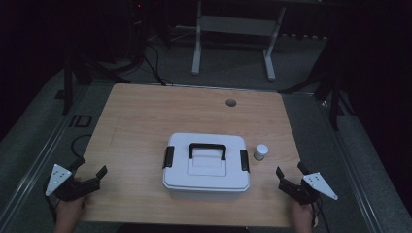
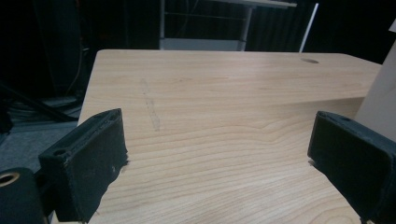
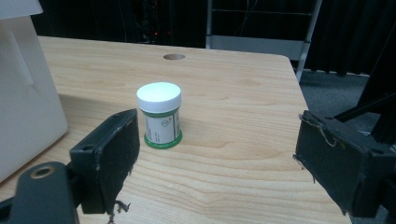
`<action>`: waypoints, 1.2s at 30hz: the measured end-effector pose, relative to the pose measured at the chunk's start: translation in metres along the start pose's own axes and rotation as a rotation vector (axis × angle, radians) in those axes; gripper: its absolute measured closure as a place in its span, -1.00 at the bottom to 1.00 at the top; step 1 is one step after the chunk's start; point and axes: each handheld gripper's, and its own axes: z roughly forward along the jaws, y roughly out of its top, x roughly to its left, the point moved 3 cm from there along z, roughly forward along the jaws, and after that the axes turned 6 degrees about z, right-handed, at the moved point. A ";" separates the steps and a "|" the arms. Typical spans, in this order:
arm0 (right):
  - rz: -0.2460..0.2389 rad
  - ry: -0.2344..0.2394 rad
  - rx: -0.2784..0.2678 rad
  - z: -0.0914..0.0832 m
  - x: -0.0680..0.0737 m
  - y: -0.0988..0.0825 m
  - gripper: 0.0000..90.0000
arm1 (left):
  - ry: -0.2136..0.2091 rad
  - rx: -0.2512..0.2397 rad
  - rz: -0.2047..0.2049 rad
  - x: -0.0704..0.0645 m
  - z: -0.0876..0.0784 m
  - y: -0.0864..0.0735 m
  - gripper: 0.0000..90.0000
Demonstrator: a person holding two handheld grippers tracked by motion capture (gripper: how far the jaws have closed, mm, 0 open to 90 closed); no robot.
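Observation:
A white lidded box [image 1: 206, 167] with a black top handle [image 1: 207, 149] and black side latches sits in the middle of the wooden table [image 1: 145, 116]. Just right of it stands a small jar [image 1: 261, 152] with a white cap and green label, seen upright ahead of my right gripper [image 3: 217, 158]. That gripper [image 1: 288, 178] is open near the table's front right corner, nothing between its jaws. My left gripper [image 1: 91, 176] is open at the front left corner, empty, with bare table [image 2: 210, 121] ahead of it [image 2: 219, 163]. The box's edge [image 2: 380, 98] shows at the right.
A round cable hole [image 1: 231, 102] lies near the table's far edge. A white-legged frame [image 1: 233, 34] stands on the floor beyond. Dark stands and cables flank the table on both sides. Wide stretches of wood lie left of the box.

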 end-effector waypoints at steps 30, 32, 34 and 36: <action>0.012 0.020 0.038 0.003 -0.001 -0.003 -0.71 | -0.353 0.817 0.318 0.010 0.002 0.020 -0.90; 0.011 0.022 0.040 0.003 -0.001 -0.003 -0.71 | -0.353 0.862 0.342 0.011 0.002 0.022 -0.90; 0.009 0.022 0.039 0.003 -0.001 -0.003 -0.71 | -0.361 0.902 0.359 0.011 0.001 0.025 -0.90; 0.008 0.022 0.039 0.003 0.000 -0.003 -0.71 | -0.375 0.939 0.376 0.010 0.001 0.028 -0.90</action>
